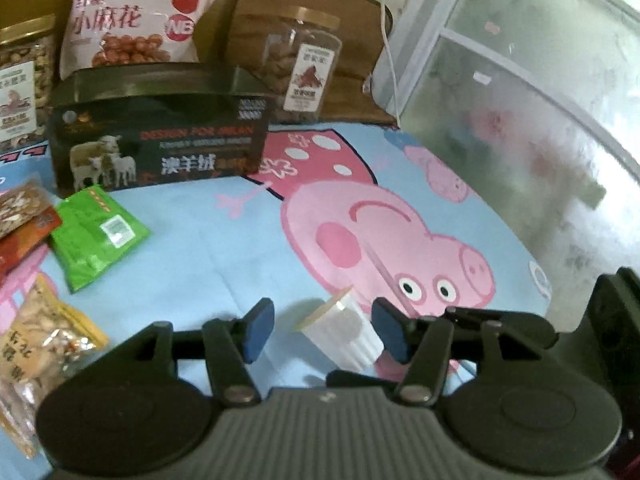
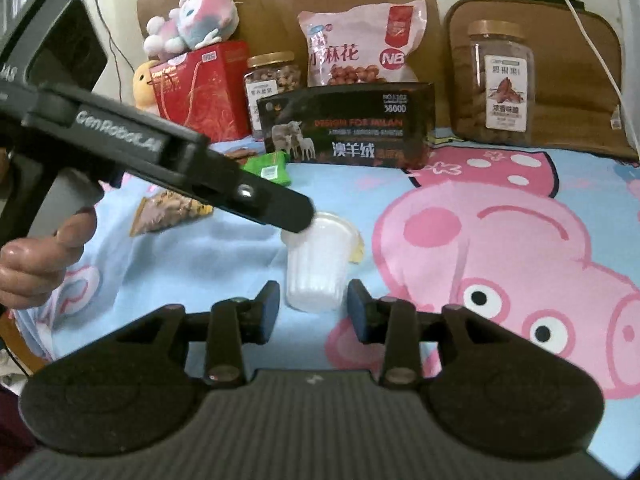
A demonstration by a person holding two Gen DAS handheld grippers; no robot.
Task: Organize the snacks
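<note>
A small white ribbed jelly cup with a yellowish foil lid lies on its side on the blue cartoon-pig sheet. My left gripper is open, its blue pads either side of the cup, the right pad close against it. In the right wrist view the cup lies just ahead of my open right gripper, between its pads' line but beyond them. The left gripper's black body reaches in from the left over the cup's lid end.
A black carton stands behind, with a pink snack bag and two nut jars. Green, red and clear snack packets lie left. A red gift box and plush toys stand at back left.
</note>
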